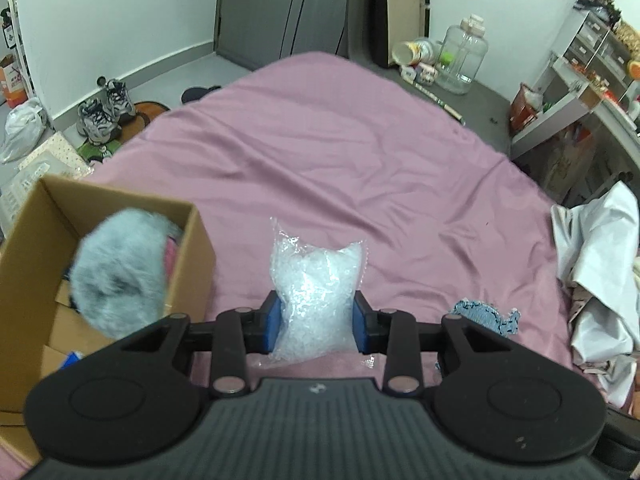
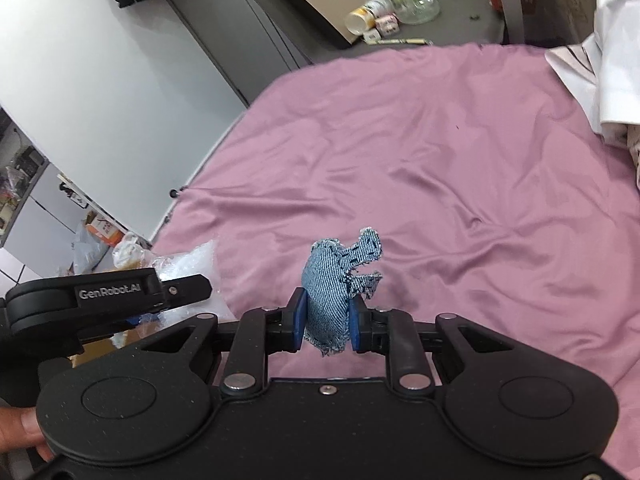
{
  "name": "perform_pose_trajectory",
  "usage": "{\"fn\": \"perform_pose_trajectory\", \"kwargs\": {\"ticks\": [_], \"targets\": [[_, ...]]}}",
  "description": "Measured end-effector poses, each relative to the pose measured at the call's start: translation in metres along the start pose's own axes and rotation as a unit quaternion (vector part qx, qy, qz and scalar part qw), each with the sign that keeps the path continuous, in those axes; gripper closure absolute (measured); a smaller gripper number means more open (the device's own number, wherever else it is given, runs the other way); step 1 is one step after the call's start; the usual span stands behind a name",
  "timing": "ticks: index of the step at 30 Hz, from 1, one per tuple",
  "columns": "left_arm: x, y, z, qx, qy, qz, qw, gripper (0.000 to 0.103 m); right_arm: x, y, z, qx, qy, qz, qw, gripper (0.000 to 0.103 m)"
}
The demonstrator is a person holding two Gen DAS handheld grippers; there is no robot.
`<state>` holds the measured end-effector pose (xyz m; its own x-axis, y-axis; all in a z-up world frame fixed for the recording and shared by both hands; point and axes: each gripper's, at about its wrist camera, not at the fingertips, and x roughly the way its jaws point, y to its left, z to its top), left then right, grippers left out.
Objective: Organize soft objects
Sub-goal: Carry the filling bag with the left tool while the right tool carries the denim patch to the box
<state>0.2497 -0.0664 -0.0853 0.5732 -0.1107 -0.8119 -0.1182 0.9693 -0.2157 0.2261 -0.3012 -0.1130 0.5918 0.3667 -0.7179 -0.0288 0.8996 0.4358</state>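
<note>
Bubble wrap (image 1: pixel 316 300), a clear crumpled bundle, sits at centre frame in the left wrist view, pinched between the blue pads of the left gripper (image 1: pixel 316 322) above the pink bedsheet (image 1: pixel 360 152). At lower left stands an open cardboard box (image 1: pixel 192 248) with a grey fluffy ball (image 1: pixel 120 272) at its mouth. In the right wrist view the right gripper (image 2: pixel 326 320) clamps a denim stuffed toy (image 2: pixel 332 288) at centre frame. "GenRobot.AI" reads in white on the left gripper's side, at lower left of that view.
</note>
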Motion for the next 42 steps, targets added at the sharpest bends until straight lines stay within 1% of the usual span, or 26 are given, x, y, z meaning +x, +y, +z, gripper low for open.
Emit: {"fn": "perform_pose_trajectory", "kwargs": {"ticks": [7, 14, 18, 24, 32, 39, 42], "targets": [[-0.034, 0.012, 0.011, -0.004, -0.017, -0.015, 0.9997, 0.068, -0.015, 0.021, 0.002, -0.024, -0.020, 0.008, 0.999, 0.082], [-0.065, 0.029, 0.014, -0.007, -0.038, -0.016, 0.9991, 0.068, -0.029, 0.043, 0.001, -0.047, -0.034, 0.017, 0.998, 0.082], [-0.078, 0.044, 0.013, -0.006, -0.049, -0.008, 0.9988, 0.068, -0.036, 0.055, 0.001, -0.059, -0.047, 0.028, 0.997, 0.082], [-0.092, 0.068, 0.009, -0.013, -0.054, -0.001, 0.9984, 0.068, -0.039, 0.071, -0.004, -0.073, -0.057, 0.039, 0.995, 0.081], [-0.100, 0.105, 0.002, -0.014, -0.051, 0.013, 0.9985, 0.068, -0.043, 0.092, -0.011, -0.094, -0.069, 0.047, 0.992, 0.081], [-0.106, 0.139, -0.003, -0.028, -0.050, 0.024, 0.9981, 0.068, -0.040, 0.114, -0.019, -0.119, -0.064, 0.044, 0.990, 0.081], [-0.108, 0.153, -0.005, -0.030, -0.049, 0.031, 0.9979, 0.068, -0.038, 0.126, -0.024, -0.136, -0.061, 0.032, 0.988, 0.081]]}}
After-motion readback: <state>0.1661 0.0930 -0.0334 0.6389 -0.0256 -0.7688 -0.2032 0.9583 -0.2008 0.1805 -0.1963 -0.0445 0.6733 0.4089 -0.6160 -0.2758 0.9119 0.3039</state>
